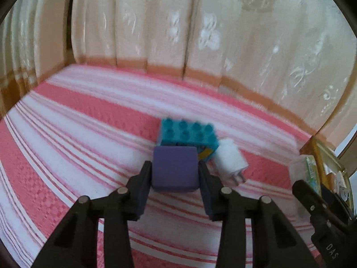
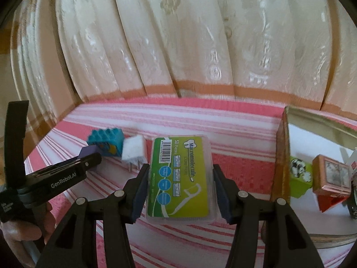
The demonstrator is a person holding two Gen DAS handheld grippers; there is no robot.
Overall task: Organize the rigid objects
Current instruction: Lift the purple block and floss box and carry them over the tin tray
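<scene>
Left wrist: charger (image 1: 229, 159) beside brick (image 1: 188, 134)

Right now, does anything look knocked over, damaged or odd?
Nothing damaged. The white charger lies tipped on its side against the teal brick, prongs toward the camera. Both are loose on the striped cloth.

Both units same build: matte black plastic, forked linkage arms running back from the fingers, a round silver pin at each of four pivots behind them. Left gripper (image 1: 175, 174) fingers (image 1: 142, 192) carry dark navy flat pads; right gripper (image 2: 180, 185) fingers (image 2: 140, 192) have the same pads. Left body side reads "GenRobot.AI" in white, one small screw ahead of the lettering, a wide black strap behind. Right body shows white "DAS".
</scene>
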